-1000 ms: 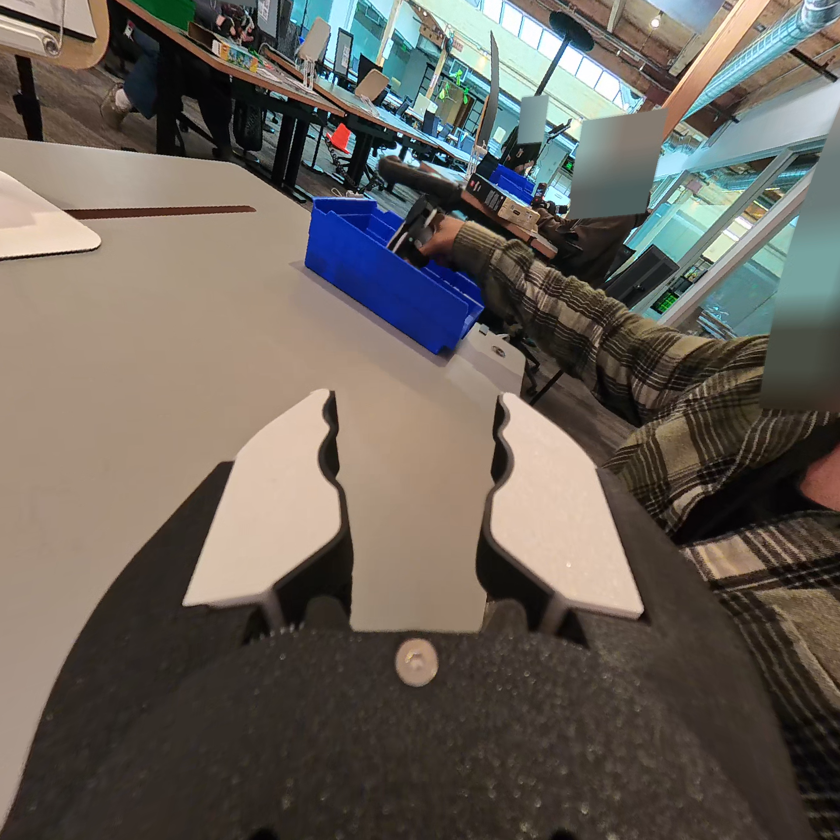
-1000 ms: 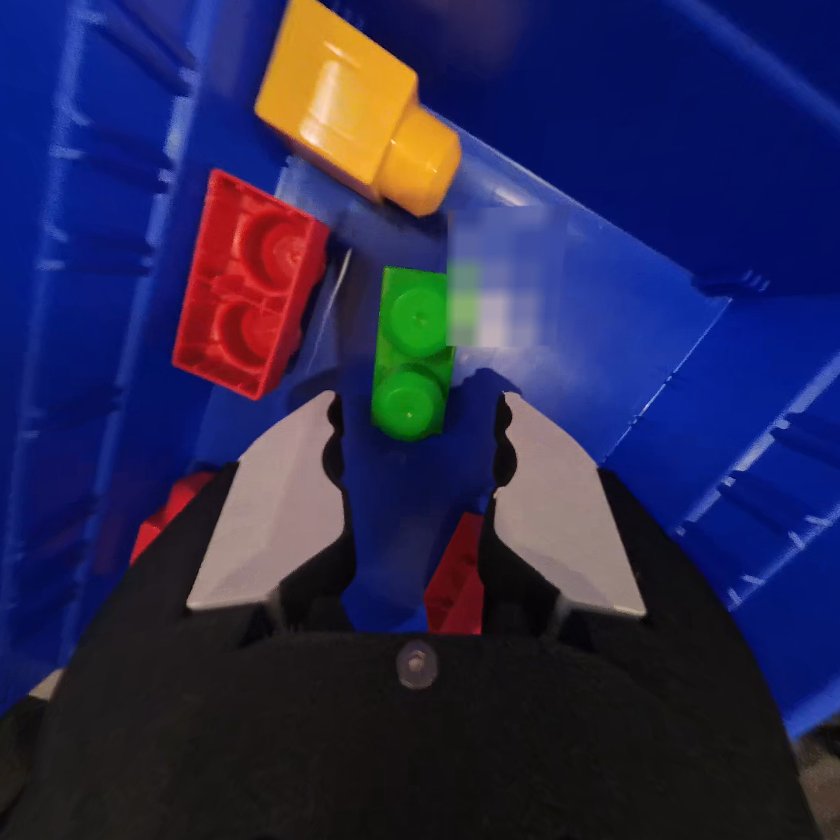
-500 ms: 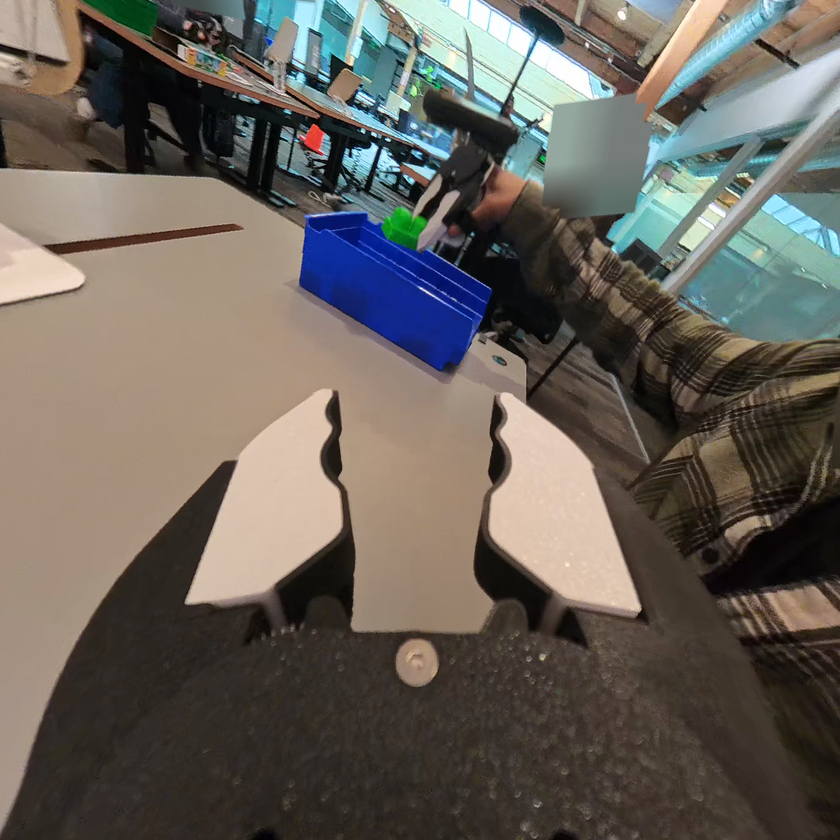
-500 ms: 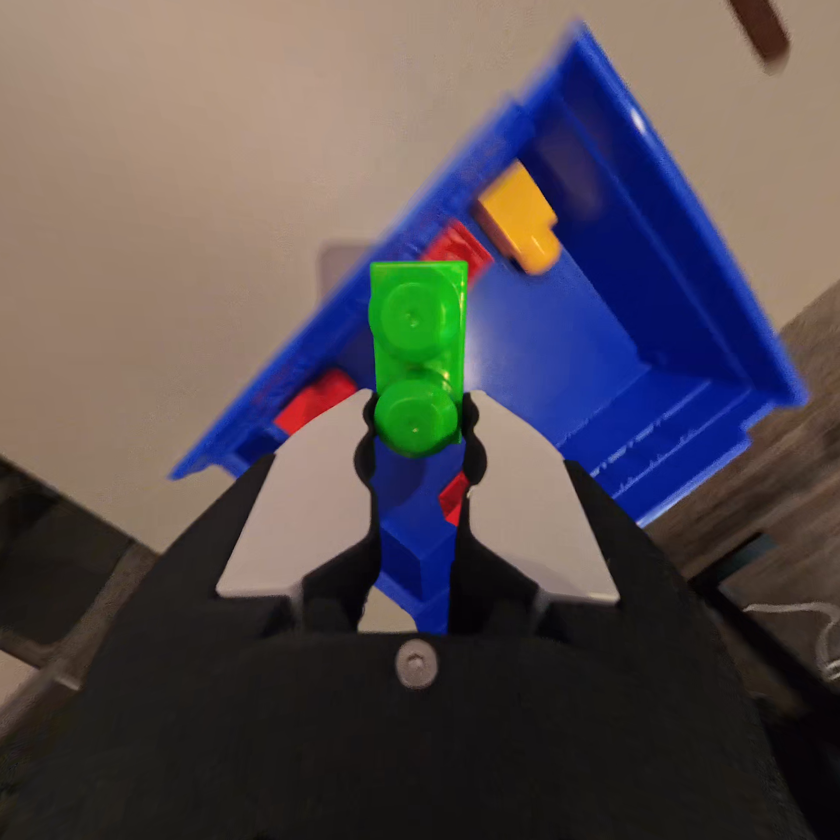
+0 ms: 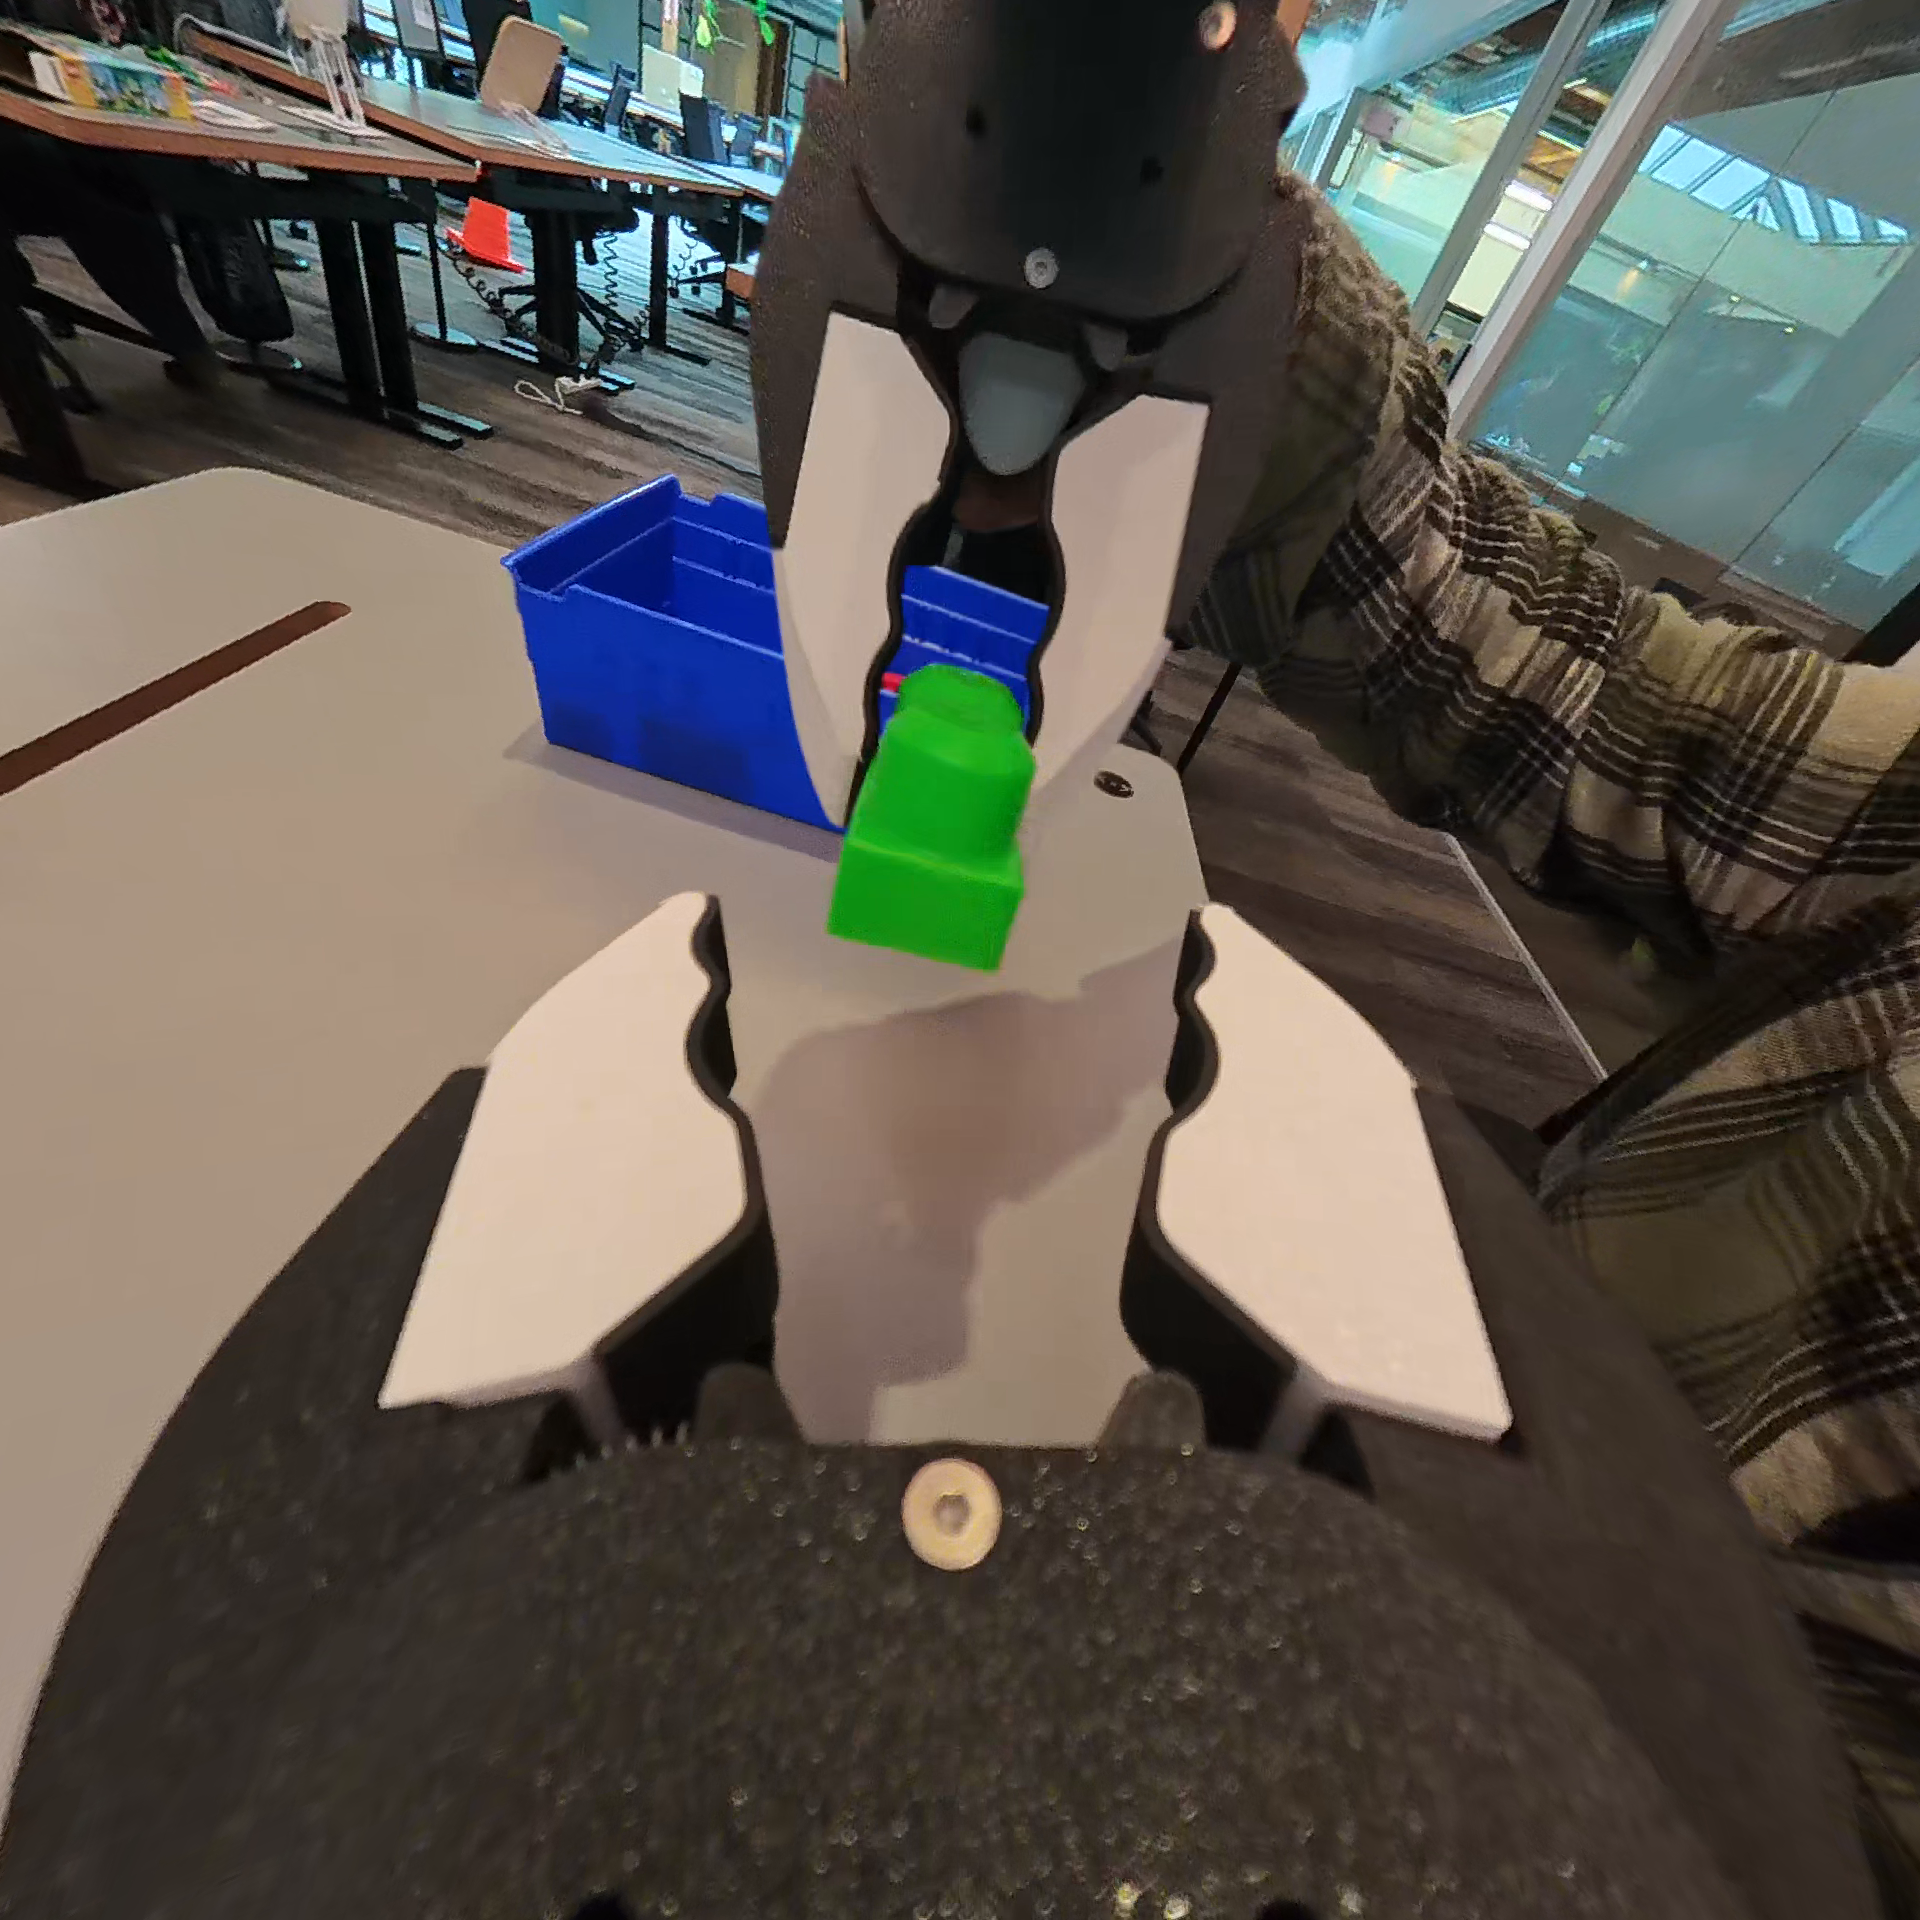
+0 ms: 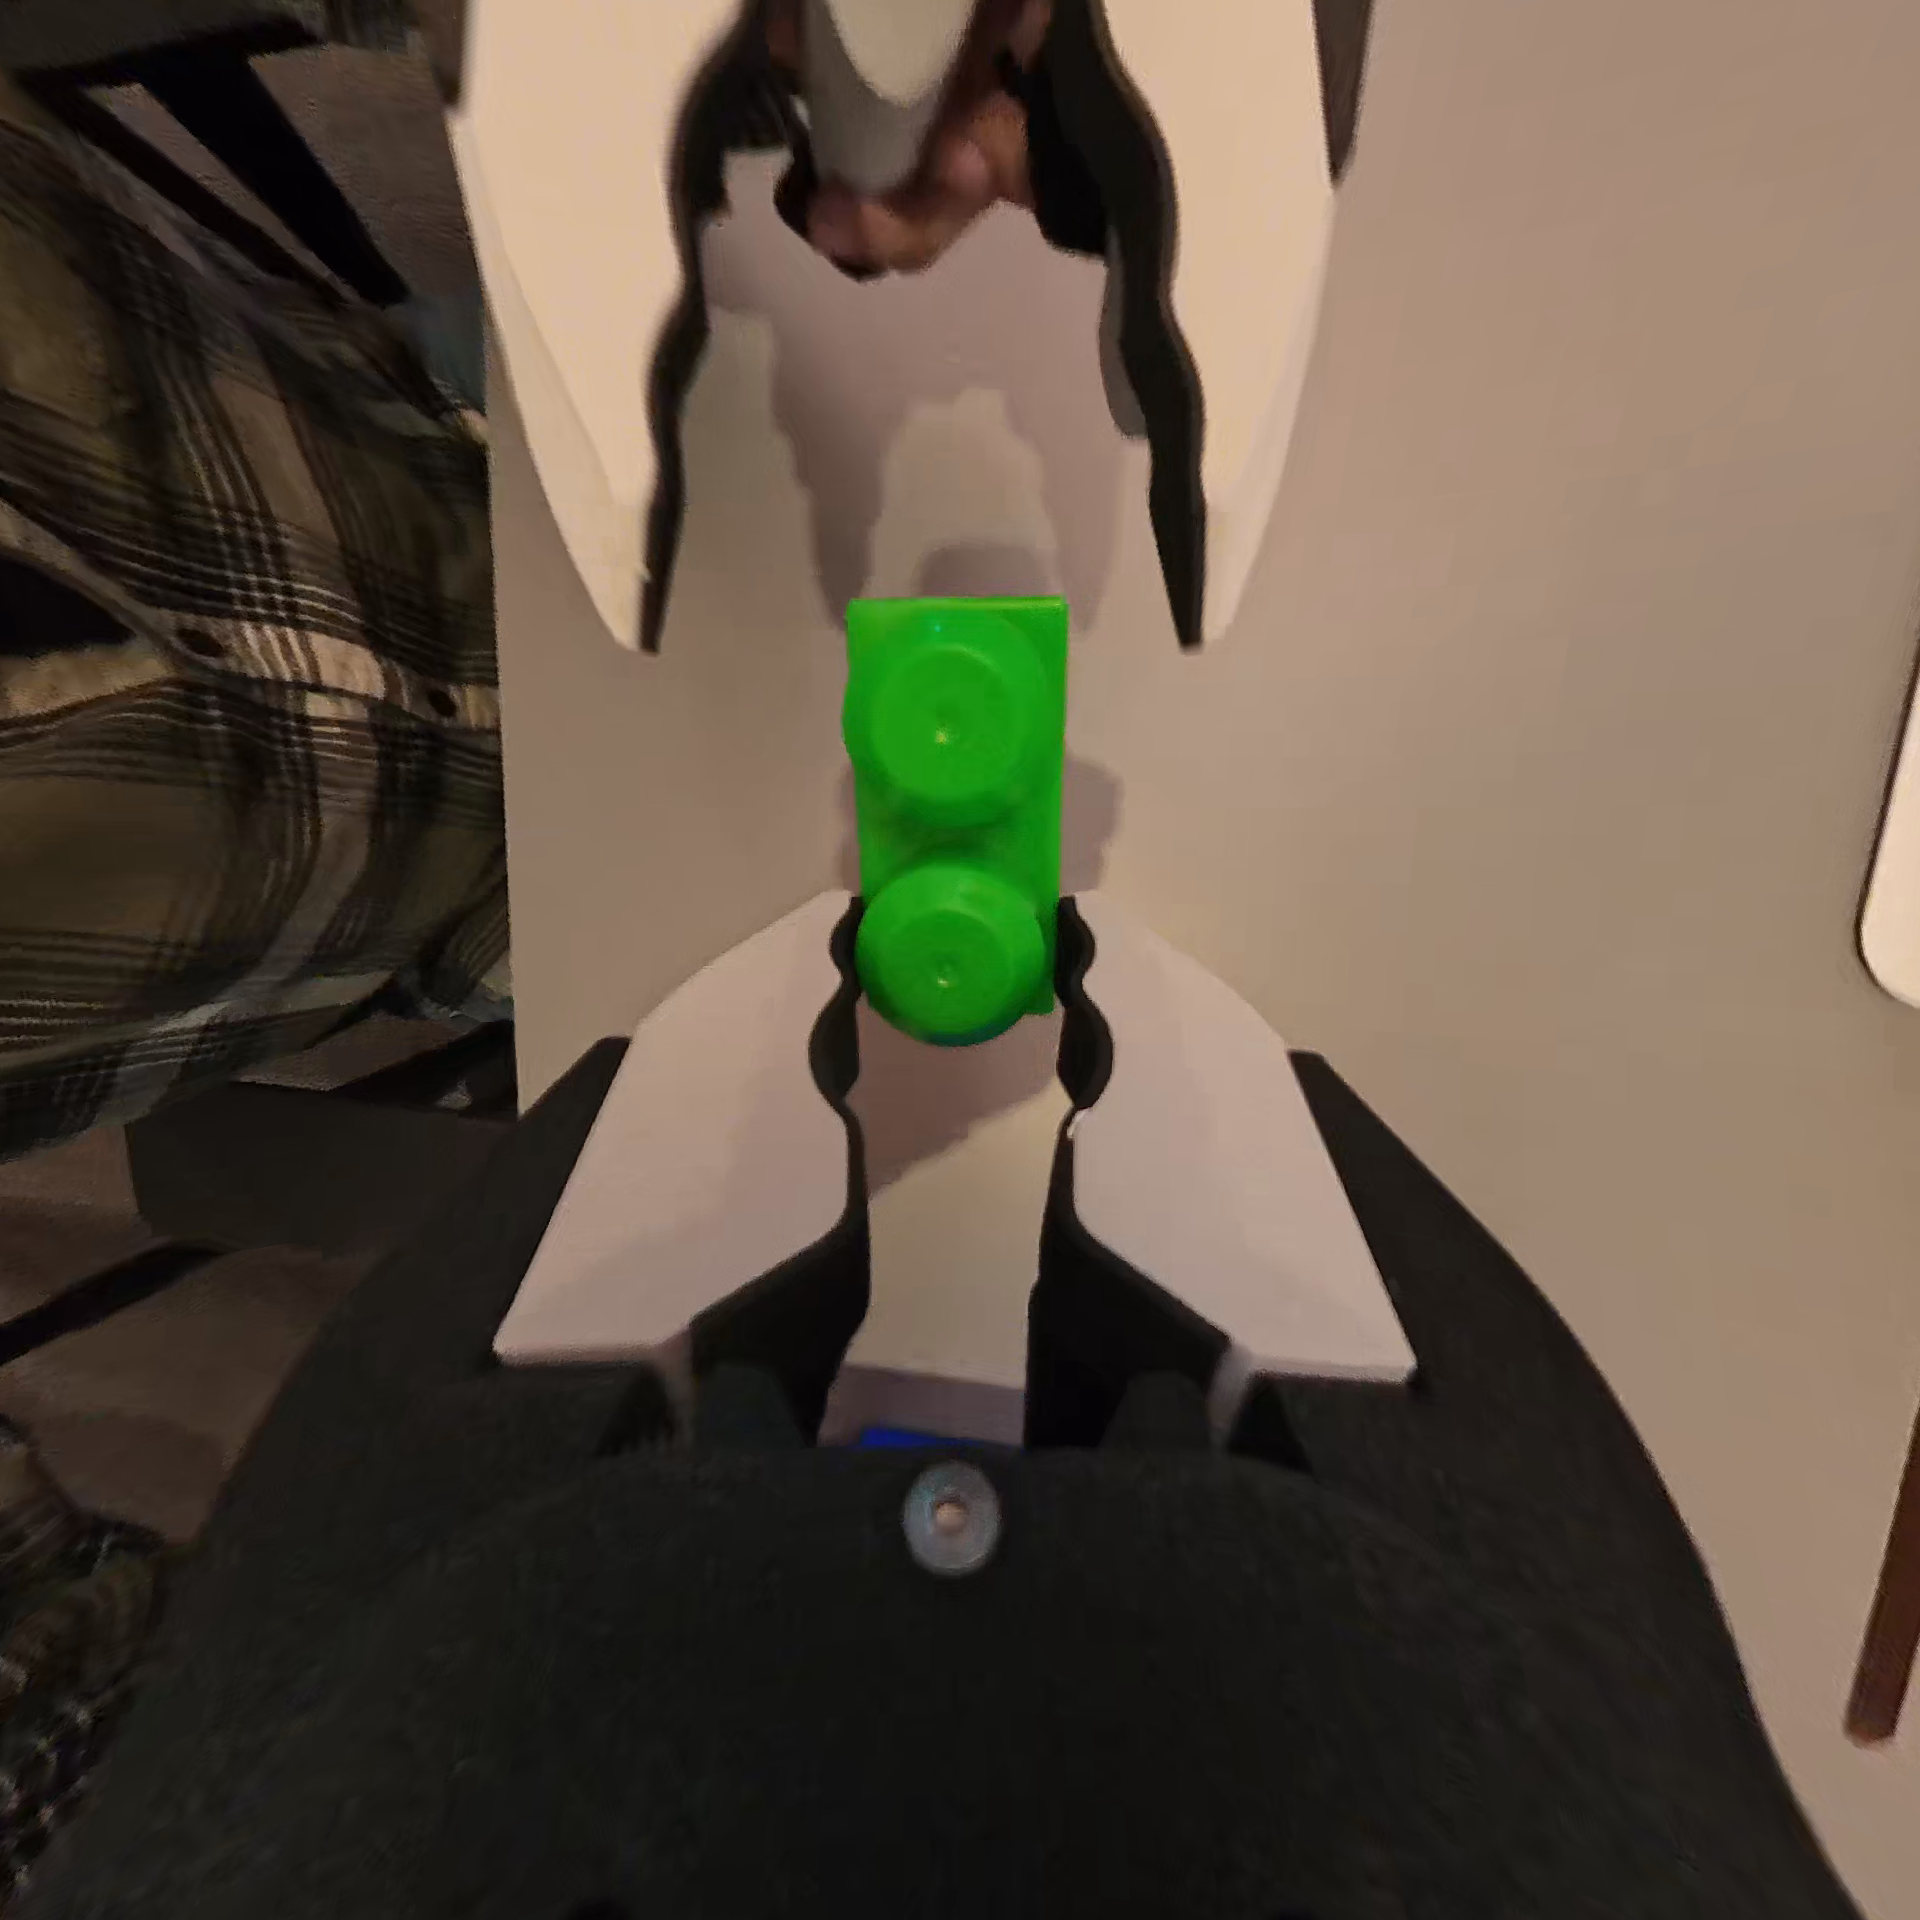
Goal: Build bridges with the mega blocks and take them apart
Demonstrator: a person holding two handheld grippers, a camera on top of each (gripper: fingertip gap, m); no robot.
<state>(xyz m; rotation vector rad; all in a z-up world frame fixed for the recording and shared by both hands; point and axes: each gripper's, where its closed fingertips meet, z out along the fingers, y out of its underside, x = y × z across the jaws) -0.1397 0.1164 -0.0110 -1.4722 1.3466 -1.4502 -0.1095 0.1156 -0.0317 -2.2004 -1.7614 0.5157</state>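
A green two-stud block (image 6: pixel 954 821) is clamped between the jaws of the right gripper (image 6: pixel 951 961) and held in the air above the pale surface (image 5: pixel 260 935). Facing it, the left gripper (image 5: pixel 951 997) is held with its jaws apart and nothing between them. A blue bin (image 5: pixel 665 655) is seen on the surface behind.

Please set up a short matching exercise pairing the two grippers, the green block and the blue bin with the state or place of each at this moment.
Things:
1. left gripper
2. right gripper
3. green block
4. blue bin

States or places:
A. resting on the grey table, behind the grippers
B. open, nothing between its fingers
C. held above the table by one stud end
D. shut on a block

Pairs: 1-B, 2-D, 3-C, 4-A
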